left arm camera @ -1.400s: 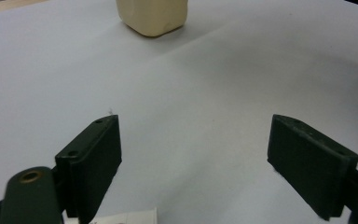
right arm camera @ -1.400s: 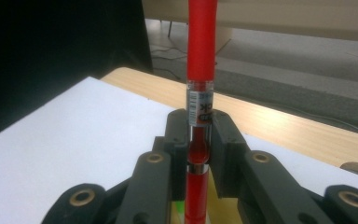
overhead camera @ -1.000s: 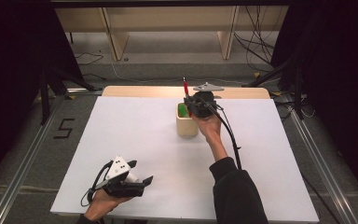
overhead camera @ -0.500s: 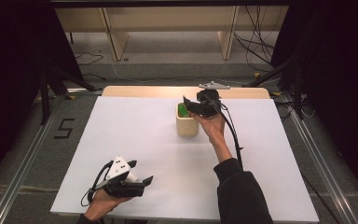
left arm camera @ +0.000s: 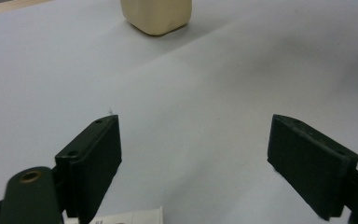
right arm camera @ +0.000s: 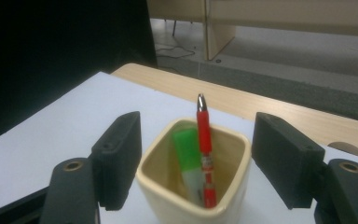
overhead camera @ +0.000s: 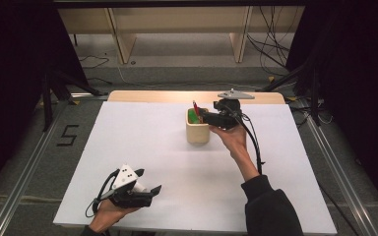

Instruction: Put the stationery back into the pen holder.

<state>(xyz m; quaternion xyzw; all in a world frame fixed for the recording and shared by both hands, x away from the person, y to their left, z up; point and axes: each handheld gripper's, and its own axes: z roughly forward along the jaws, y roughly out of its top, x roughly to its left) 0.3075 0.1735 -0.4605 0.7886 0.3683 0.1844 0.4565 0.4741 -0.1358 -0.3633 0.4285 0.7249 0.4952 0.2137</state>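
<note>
High view: right gripper (overhead camera: 204, 116) held level at the far middle of the desk (overhead camera: 142, 142), just short of the far edge, jaws pointing toward the left edge and reaching over the right rim of the cream cup (overhead camera: 197, 131). Seen through the right gripper view: jaws spread wide and just been opening, nothing clamped, cup (right arm camera: 196, 186) sitting low between and slightly beyond the two black pads, not touched by either. Standing in the cup, a red pen (right arm camera: 204, 149), tip upward, leaning against the far wall, released; beside it on the left, a green marker (right arm camera: 189, 161), also leaning. Same pen (overhead camera: 195, 108) poking above the rim in the high view, close to the jaw tips, with the green marker (overhead camera: 192, 117) at its left. Left gripper (overhead camera: 150, 189) resting near the desk's near-left corner, well apart from the cup, held by a hand (overhead camera: 106, 216) at the near edge. Left gripper view: jaws parted wide over bare white surface, gripping nothing, cup (left arm camera: 157, 16) far ahead at the top.
</note>
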